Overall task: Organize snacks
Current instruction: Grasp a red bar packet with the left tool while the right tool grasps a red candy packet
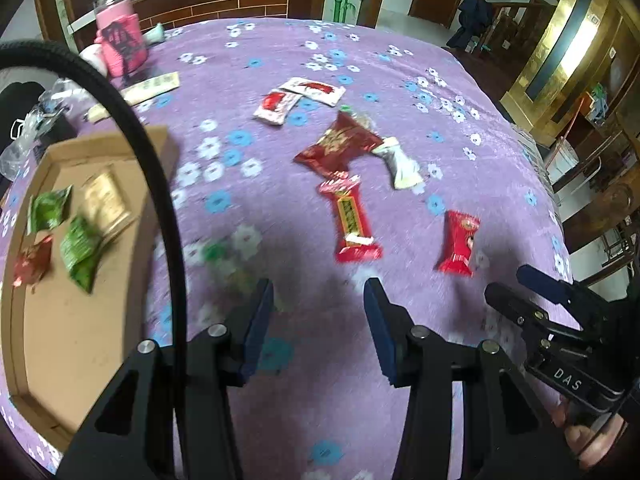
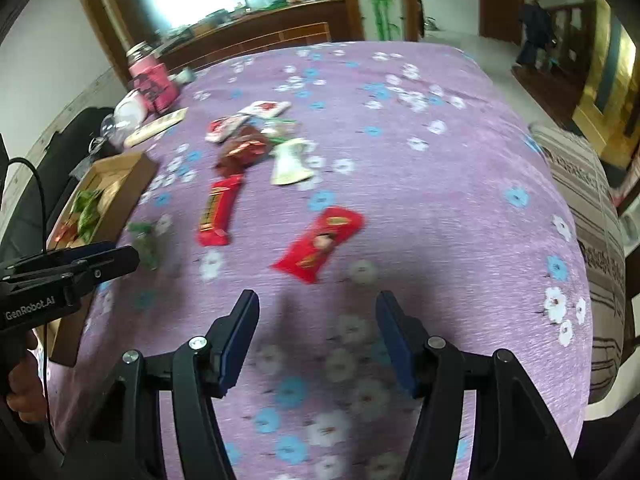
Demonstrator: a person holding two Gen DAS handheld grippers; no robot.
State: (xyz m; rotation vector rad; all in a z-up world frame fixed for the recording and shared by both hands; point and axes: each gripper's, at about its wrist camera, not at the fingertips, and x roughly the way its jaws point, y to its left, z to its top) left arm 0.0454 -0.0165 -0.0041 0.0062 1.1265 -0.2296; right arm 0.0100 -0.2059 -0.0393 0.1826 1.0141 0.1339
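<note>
Snack packets lie on a purple flowered tablecloth (image 1: 304,56). A long red bar (image 1: 352,220) and a small red packet (image 1: 458,242) lie ahead of my open, empty left gripper (image 1: 318,296). A dark red bag (image 1: 340,144), a white packet (image 1: 402,164) and two red-and-white packets (image 1: 280,106) lie farther back. A blurred green packet (image 1: 218,256) lies near the box. A cardboard box (image 1: 72,320) at left holds green packets (image 1: 80,252) and a red one. My right gripper (image 2: 318,306) is open and empty, just short of the small red packet (image 2: 320,242).
A pink-wrapped jar (image 1: 120,40) and a long cream packet (image 1: 154,86) stand at the back left. A black cable (image 1: 160,200) crosses the left wrist view. The right gripper shows at lower right there (image 1: 544,292). The table's right edge drops off to chairs.
</note>
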